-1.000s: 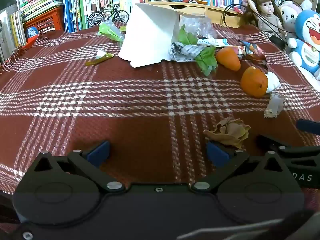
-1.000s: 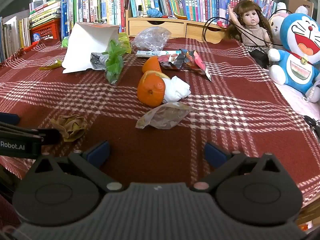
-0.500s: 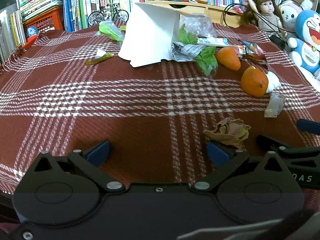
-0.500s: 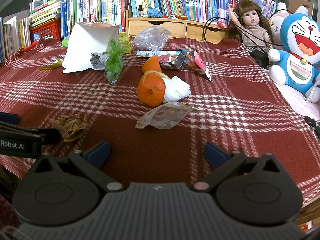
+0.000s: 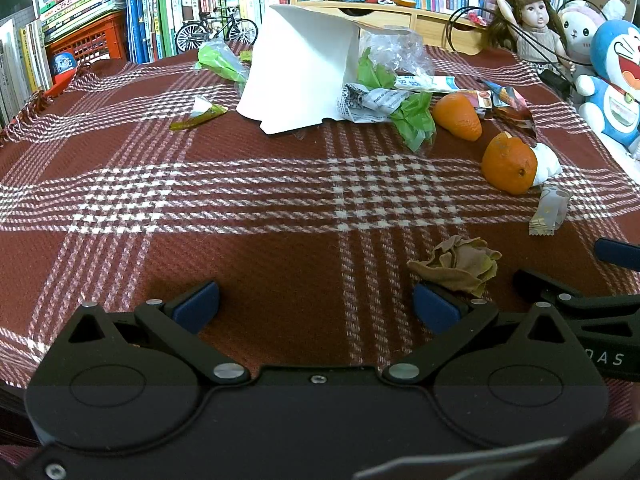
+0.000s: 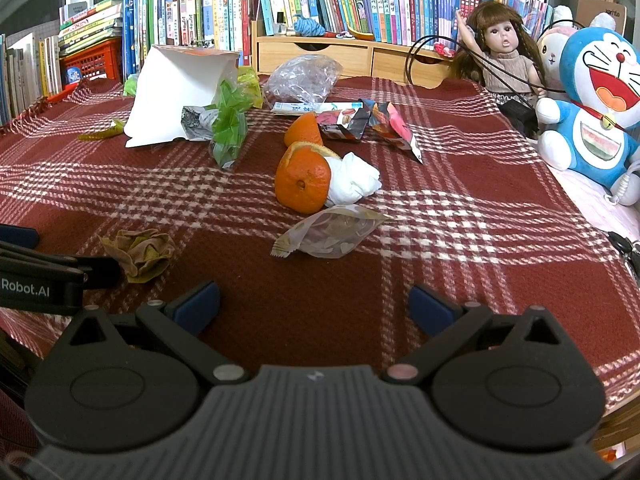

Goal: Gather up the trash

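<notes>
Trash is scattered over a red plaid tablecloth. A crumpled brown paper wad lies just ahead of my left gripper's right finger. Farther off are orange peels beside a white tissue, a clear snack wrapper, green plastic, colourful wrappers and a tipped white paper bag. My left gripper stands open over bare cloth. My right gripper is open too, short of the clear wrapper.
Books line the back wall behind a wooden drawer unit. A doll and blue plush toy sit at the right edge. A red crate and a model bicycle stand at the back left. A green strip wrapper lies left.
</notes>
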Motion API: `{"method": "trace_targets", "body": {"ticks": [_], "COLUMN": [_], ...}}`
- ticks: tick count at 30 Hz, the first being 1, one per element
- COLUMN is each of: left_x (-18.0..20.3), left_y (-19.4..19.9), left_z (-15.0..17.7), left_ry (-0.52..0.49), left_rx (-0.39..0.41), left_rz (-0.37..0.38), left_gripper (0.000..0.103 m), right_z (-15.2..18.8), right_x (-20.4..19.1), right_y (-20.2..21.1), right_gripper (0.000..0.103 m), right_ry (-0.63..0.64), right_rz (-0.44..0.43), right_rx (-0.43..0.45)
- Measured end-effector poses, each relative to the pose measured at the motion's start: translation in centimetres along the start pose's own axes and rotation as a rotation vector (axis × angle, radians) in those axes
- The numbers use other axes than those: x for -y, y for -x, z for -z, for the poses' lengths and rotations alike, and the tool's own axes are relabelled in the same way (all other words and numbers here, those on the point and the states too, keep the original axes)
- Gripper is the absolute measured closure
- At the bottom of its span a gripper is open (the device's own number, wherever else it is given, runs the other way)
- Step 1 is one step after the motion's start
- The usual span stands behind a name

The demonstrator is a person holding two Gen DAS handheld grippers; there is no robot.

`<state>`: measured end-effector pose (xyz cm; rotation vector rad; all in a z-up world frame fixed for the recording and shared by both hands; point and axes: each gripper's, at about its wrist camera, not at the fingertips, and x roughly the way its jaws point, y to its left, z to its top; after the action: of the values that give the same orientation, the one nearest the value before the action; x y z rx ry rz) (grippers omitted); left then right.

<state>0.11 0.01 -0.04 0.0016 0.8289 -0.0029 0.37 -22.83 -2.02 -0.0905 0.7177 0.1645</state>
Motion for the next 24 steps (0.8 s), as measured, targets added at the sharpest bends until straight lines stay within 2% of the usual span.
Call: {"method": "trace_targets", "body": {"ticks": [15,24], "left_x": [-0.17,-0.24], "left_y": [0.02,-0.18], "left_z": [-0.07,0.53], "left_ry": [-0.001,-0.015], "left_rx": [0.002,0.020], "left_rz": [0.000,0.013], "left_gripper": [0.000,0.000], "right_z": [0.29,0.74], "right_x": [-0.10,0.13], "right_y": [-0.16,0.15], "right_gripper": [0.000,0.000], "right_ry": [-0.001,-0.001], "right_rz": [0.000,-0.008], "right_rx": [0.004,0.035]}}
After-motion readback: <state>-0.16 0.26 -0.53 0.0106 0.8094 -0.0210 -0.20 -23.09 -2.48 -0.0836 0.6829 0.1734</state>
